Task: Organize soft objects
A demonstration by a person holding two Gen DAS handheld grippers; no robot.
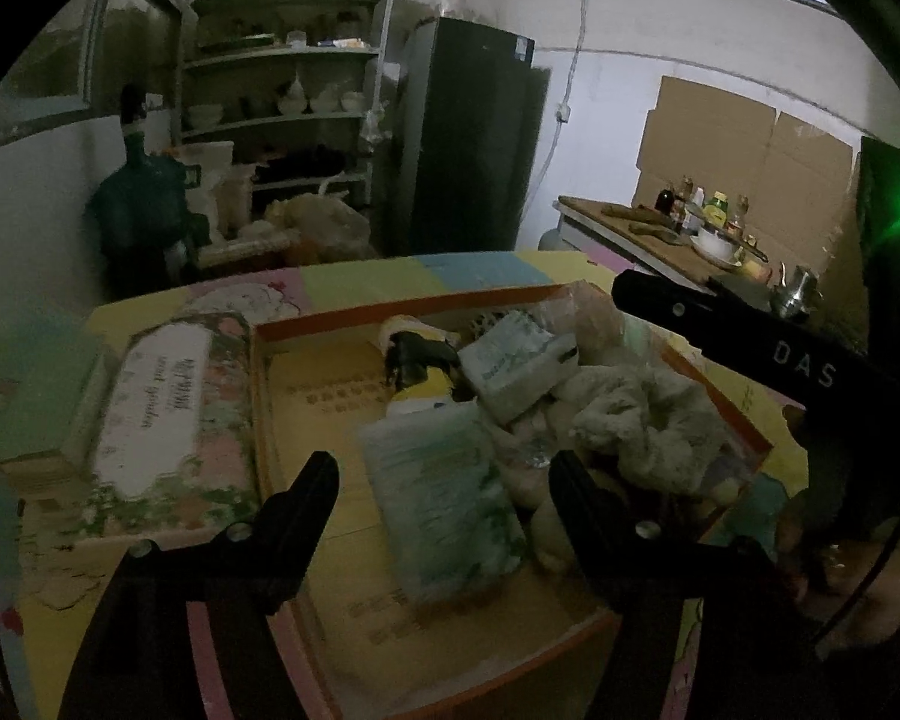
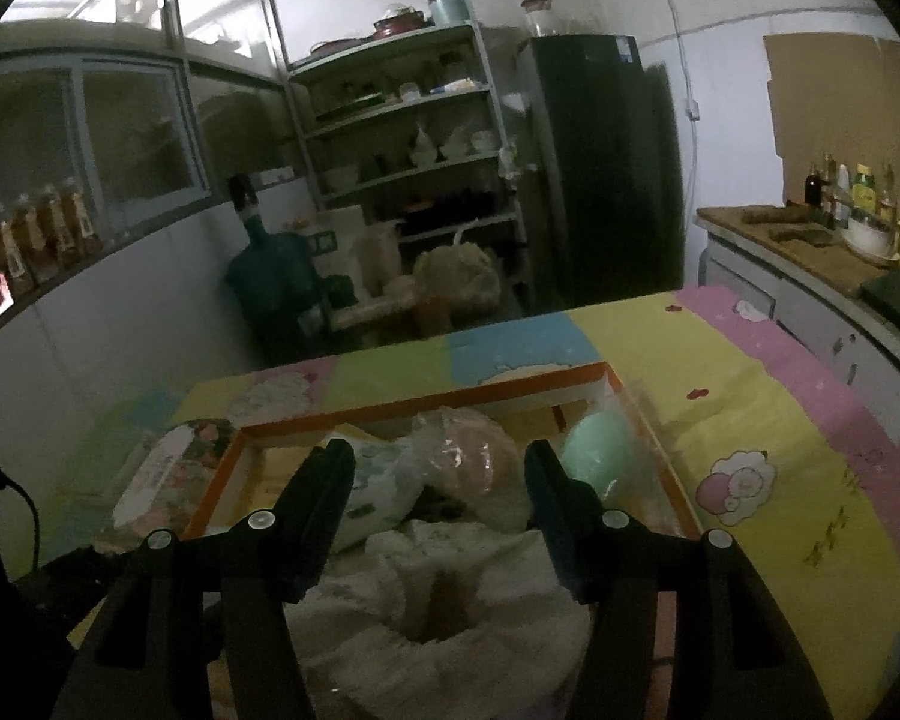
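An orange-rimmed cardboard box (image 1: 258, 396) sits on a pastel mat and holds soft things. In the left wrist view my left gripper (image 1: 444, 468) is open above a pale green tissue pack (image 1: 444, 504) in the box. A second tissue pack (image 1: 510, 360), a black and yellow plush toy (image 1: 417, 363) and a white crumpled cloth (image 1: 636, 414) lie behind it. In the right wrist view my right gripper (image 2: 438, 468) is open over a white paper roll (image 2: 438, 606). A bagged pink object (image 2: 468, 450) and a mint green ball (image 2: 600, 444) lie further in. The right gripper body (image 1: 750, 342) shows at the box's right.
A flowered tissue box (image 1: 162, 414) lies left of the orange box. The pastel mat (image 2: 780, 420) stretches to the right. Behind stand a shelf of dishes (image 2: 414, 138), a dark fridge (image 2: 606, 168), a blue water jug (image 2: 270, 270) and a counter with bottles (image 2: 840, 234).
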